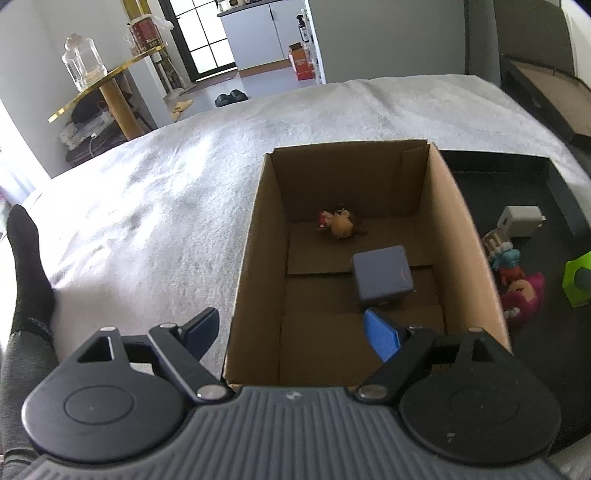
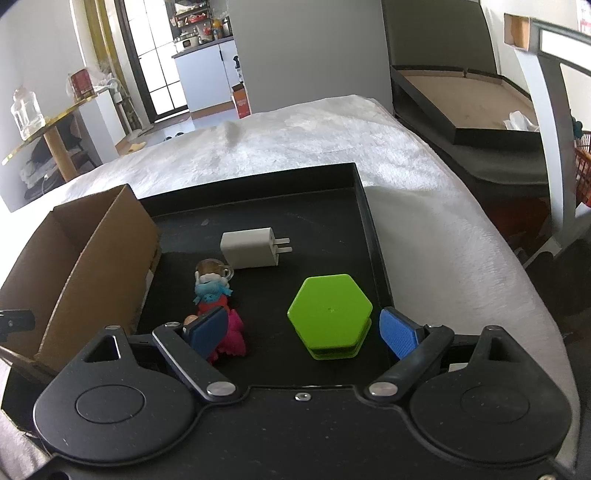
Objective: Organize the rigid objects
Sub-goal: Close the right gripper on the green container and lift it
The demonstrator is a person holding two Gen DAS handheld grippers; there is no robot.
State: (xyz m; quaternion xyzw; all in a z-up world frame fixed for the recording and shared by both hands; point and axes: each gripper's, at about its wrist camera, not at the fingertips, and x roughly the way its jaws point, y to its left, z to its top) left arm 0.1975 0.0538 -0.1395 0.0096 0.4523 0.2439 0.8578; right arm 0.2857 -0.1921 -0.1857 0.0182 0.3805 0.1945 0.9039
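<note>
Hovering left gripper [image 1: 291, 332] wide over cardboard box [image 1: 255, 236], empty

Home interior, bedroom opening onto a kitchen. Bed [image 1: 184, 177] with white fluffy cover as landmark. Beyond its far edge: white kitchen cabinets [image 1: 255, 37], black-framed glazed door [image 1: 199, 33], slippers [image 1: 231, 98] on floor. Left of bed: gold-rimmed side table [image 1: 107, 79] bearing glass jar [image 1: 83, 61].

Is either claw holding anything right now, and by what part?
Nothing is held. The left claw hangs open over the box; the right claw is open around the green case.
</note>
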